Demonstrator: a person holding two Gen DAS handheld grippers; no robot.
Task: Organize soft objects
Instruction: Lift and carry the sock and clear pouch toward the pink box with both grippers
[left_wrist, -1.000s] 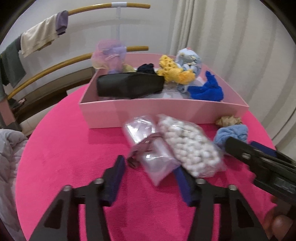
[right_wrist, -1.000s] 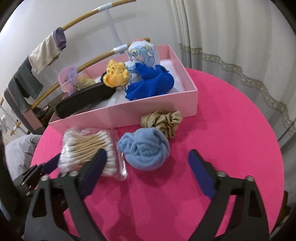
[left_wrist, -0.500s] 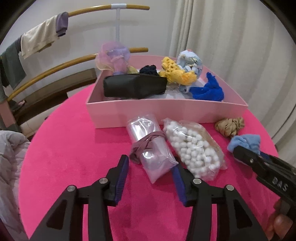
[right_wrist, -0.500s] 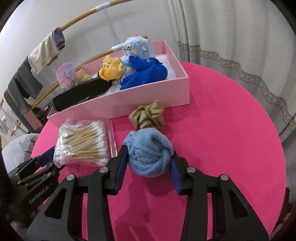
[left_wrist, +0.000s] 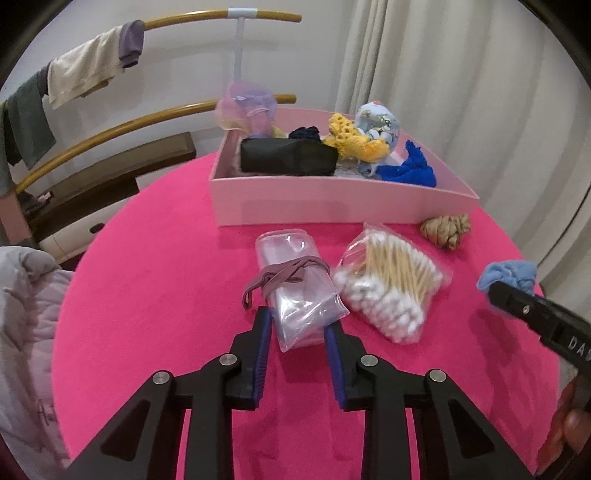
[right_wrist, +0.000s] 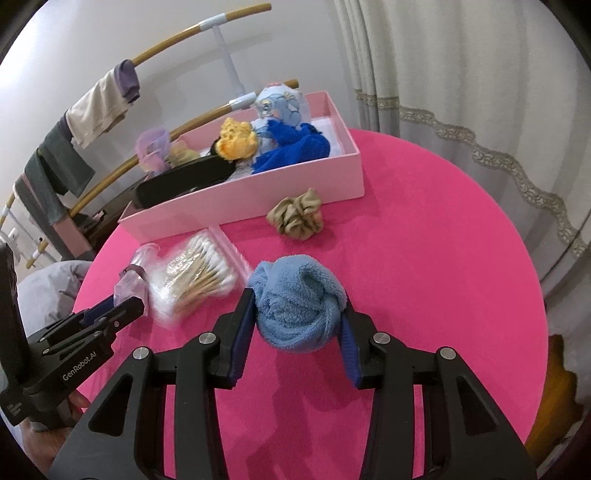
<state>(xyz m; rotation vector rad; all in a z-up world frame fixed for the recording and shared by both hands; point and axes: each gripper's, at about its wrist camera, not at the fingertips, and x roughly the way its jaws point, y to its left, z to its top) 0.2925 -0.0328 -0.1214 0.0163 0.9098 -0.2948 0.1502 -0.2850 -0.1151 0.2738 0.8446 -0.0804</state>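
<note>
The right gripper (right_wrist: 297, 328) has its blue pads pressed into either side of the rolled light-blue towel (right_wrist: 297, 304), which bulges up between them; it looks lifted a little off the pink tablecloth (right_wrist: 424, 258), though I cannot be sure it is clear of it. The bundle is soft, so a squeeze across its middle seems the sensible hold.

The left gripper (left_wrist: 297, 336) is closed on the near end of a clear plastic pouch (left_wrist: 295, 284), with a mauve elastic band (left_wrist: 284, 277) wrapped round the pouch just beyond the fingertips. Gripping the end rather than the band probably keeps the slippery film from sliding out.

Just to the right of that pouch, touching it, lies a bag of cotton swabs (left_wrist: 388, 284). Further ahead and to the right sits a tan scrunchie (left_wrist: 447, 230), close to the box wall but apart from it.

Beyond all this stands the pink box (left_wrist: 332, 206), already holding a black pouch (left_wrist: 288, 158), a yellow knitted piece (left_wrist: 354, 142), a royal-blue cloth (left_wrist: 410, 170), a cartoon-print bundle (left_wrist: 378, 122) and a lilac mesh item (left_wrist: 247, 107) at the far left corner. With both things gripped, carrying them into the box seems the next step.
</note>
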